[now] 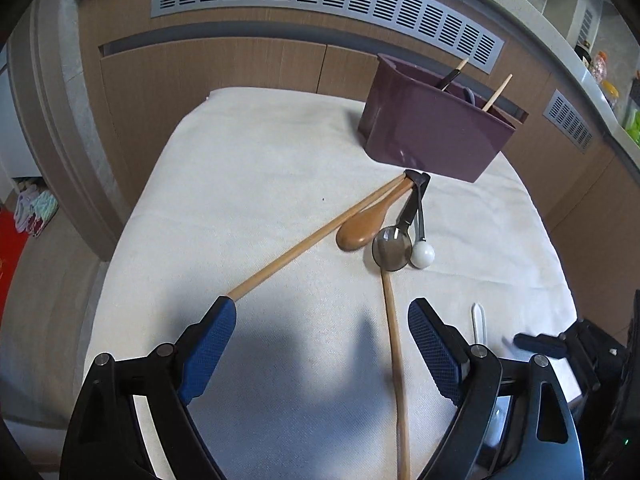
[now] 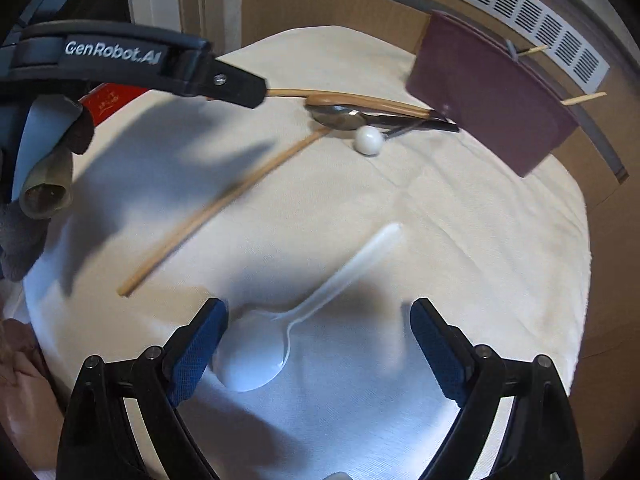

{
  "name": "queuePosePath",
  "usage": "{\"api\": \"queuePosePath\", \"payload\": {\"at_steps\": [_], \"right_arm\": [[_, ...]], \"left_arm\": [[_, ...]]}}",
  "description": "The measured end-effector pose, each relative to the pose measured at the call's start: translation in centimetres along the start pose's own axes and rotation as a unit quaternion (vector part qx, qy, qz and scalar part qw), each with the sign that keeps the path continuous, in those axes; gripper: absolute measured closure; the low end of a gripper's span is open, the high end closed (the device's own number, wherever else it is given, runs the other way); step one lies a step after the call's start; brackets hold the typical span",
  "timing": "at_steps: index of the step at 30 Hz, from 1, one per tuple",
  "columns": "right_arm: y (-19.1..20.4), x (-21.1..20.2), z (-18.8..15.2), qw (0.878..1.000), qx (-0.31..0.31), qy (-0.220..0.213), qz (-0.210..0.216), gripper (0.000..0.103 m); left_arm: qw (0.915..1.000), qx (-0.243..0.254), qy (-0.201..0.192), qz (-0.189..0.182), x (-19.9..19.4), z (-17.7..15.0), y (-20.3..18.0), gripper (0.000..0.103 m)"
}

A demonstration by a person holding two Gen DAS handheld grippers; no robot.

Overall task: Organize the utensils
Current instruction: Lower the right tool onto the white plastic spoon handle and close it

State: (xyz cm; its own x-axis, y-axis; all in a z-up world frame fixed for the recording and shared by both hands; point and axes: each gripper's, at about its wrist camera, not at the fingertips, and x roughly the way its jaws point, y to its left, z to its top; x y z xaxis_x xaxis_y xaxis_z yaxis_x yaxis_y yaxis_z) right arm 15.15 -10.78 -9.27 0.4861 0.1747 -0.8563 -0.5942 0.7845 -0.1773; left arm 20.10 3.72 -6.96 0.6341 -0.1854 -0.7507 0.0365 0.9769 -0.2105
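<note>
Nearest my right claw point(image 2: 318, 344) lies a white plastic spoon point(image 2: 280, 336), bowl close to me just inside the left pad, handle running away to the far right. That claw stands wide open, holding nothing. Left claw point(image 1: 322, 344) is likewise spread wide and empty, above a bare patch of cloth between two long pale wooden chopsticks point(image 1: 296, 248).

Farther off, a brown wooden spoon point(image 1: 362, 230), a shiny metal spoon point(image 1: 392, 248) and a small scoop with a round white ball end point(image 1: 422, 255) fan out from a point just before the dark purple plastic holder point(image 1: 432, 136), where two sticks already stand.

I judge the white spoon light, stiff and rather slippery, lying flat, so the thin neck beside the bowl looks the best place to pinch. Chopsticks would roll; I would take one mid-length.

Everything rests on a worktop covered with a cream woven cloth point(image 1: 240, 184), soft enough to yield under the pads. Behind are brown wood panels and a grey slotted vent point(image 1: 320, 4).
</note>
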Motion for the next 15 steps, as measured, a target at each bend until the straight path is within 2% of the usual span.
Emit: {"api": "queuePosePath", "payload": {"at_steps": [8, 15], "right_arm": [[-5.2, 0.1, -2.5, 0.996, 0.075, 0.003, -0.039, 0.012], [-8.5, 0.3, -3.3, 0.986, 0.162, -0.014, -0.033, 0.012]], "left_arm": [[0.9992, 0.016, -0.005, -0.036, 0.4, -0.1, -1.5, 0.015], [0.9977, 0.046, -0.009, -0.048, 0.8, -0.1, -3.4, 0.015]]}}
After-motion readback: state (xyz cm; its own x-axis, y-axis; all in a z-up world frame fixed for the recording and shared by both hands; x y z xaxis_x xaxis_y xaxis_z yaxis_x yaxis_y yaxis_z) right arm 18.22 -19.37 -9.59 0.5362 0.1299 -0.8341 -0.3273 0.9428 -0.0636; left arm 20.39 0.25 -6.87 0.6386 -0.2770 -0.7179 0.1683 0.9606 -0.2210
